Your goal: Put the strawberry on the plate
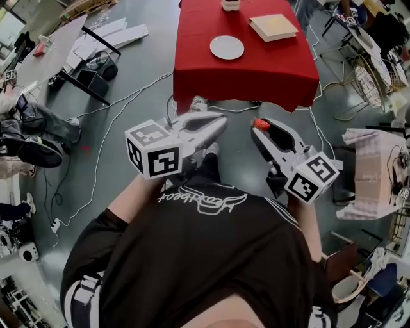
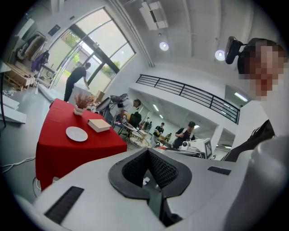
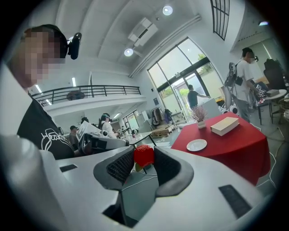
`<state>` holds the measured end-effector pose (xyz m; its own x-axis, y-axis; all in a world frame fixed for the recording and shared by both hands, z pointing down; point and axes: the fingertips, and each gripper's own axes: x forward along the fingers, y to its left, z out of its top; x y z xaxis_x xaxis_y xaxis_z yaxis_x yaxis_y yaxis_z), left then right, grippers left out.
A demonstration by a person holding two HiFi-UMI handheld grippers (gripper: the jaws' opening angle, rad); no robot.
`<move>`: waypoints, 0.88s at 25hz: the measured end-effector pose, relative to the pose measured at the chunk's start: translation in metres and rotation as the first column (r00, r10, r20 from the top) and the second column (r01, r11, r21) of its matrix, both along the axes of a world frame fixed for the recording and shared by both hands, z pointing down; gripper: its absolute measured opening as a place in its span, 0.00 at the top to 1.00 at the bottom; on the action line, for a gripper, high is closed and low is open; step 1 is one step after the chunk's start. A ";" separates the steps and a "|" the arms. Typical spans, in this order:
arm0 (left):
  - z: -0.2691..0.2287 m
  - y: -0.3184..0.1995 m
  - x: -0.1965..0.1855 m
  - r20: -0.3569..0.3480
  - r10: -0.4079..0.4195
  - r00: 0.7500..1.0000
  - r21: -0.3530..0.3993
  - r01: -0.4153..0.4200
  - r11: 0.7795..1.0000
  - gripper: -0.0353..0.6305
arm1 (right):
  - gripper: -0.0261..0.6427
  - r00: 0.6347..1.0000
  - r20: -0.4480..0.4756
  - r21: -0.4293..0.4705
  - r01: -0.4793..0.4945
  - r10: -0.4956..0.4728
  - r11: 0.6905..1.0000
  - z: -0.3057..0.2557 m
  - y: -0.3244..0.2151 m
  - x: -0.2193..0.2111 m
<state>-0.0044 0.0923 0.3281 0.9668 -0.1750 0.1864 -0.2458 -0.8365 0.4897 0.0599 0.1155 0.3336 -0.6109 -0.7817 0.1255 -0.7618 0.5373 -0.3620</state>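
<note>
A red strawberry (image 3: 144, 154) sits pinched between the dark pads of my right gripper (image 3: 143, 158); in the head view the same strawberry (image 1: 260, 123) shows at the tip of the right gripper (image 1: 259, 126). My left gripper (image 1: 221, 120) is held beside it at chest height, its jaws shut with nothing between them, as the left gripper view (image 2: 147, 155) shows. The white plate (image 1: 227, 47) lies on the red-clothed table (image 1: 275, 70) ahead, well beyond both grippers. That plate (image 3: 197, 145) also appears in the right gripper view and in the left gripper view (image 2: 76, 133).
A tan box (image 1: 273, 27) lies on the table to the right of the plate, and a small vase (image 1: 230, 4) stands at the far edge. Cables (image 1: 109, 134) trail over the grey floor. Desks and chairs (image 1: 368, 67) crowd the right side; people stand about the hall.
</note>
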 end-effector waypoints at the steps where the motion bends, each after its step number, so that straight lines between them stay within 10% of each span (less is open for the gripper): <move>1: 0.002 -0.016 0.004 0.003 0.001 1.000 -0.007 -0.001 1.000 0.94 | 0.77 1.000 0.003 -0.007 -0.005 0.005 1.000 0.002 -0.015 0.004; 22: 0.061 -0.318 0.043 0.057 0.013 0.998 -0.158 -0.004 0.987 0.94 | 0.77 0.999 -0.020 -0.149 -0.041 0.038 0.988 0.042 -0.314 0.052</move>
<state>0.0388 -0.2256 0.3891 0.9549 -0.1304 0.2666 -0.2705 -0.7522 0.6009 0.1124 -0.1985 0.3758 -0.5769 -0.7768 0.2523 -0.7878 0.4477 -0.4229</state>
